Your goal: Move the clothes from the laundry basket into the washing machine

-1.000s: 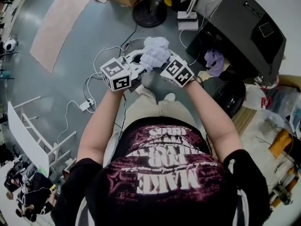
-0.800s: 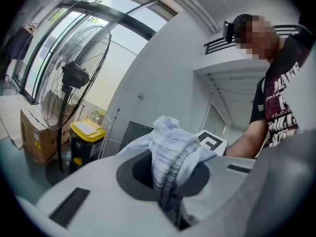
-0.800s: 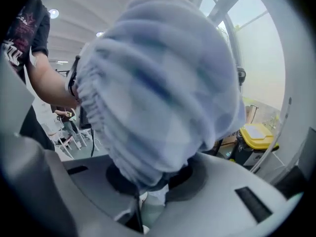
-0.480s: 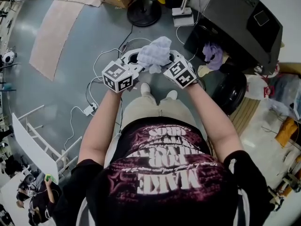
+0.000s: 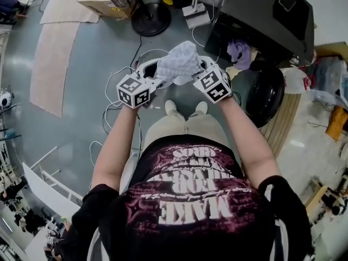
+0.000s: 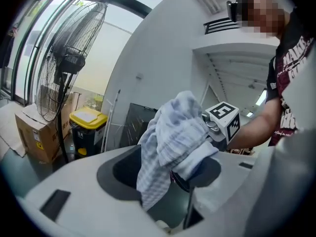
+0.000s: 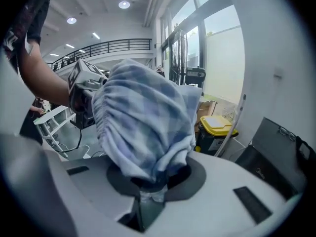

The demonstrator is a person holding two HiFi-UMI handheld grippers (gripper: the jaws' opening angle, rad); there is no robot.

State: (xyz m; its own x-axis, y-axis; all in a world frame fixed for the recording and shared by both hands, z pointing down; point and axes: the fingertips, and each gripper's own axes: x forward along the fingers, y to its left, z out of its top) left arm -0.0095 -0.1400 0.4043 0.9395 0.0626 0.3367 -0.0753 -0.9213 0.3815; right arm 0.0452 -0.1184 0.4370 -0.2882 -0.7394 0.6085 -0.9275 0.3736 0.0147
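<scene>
Blue-check cloth [image 5: 178, 63]: mid-air, short of washer [image 5: 266, 15]. R gripper [image 5: 194, 74] clamped on it; L gripper [image 5: 162, 78] jaws just opened, cloth loose betw. them. Not yet loaded; purple item [image 5: 237, 50] at washer mouth.

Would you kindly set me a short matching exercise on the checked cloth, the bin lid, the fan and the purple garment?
Things:
1 checked cloth
2 bin lid
3 fan
4 purple garment

Place or colour:
a yellow
b beside the cardboard box
c pale blue and white
d at the black machine's opening

Pairs: 1-c, 2-a, 3-b, 4-d
</scene>
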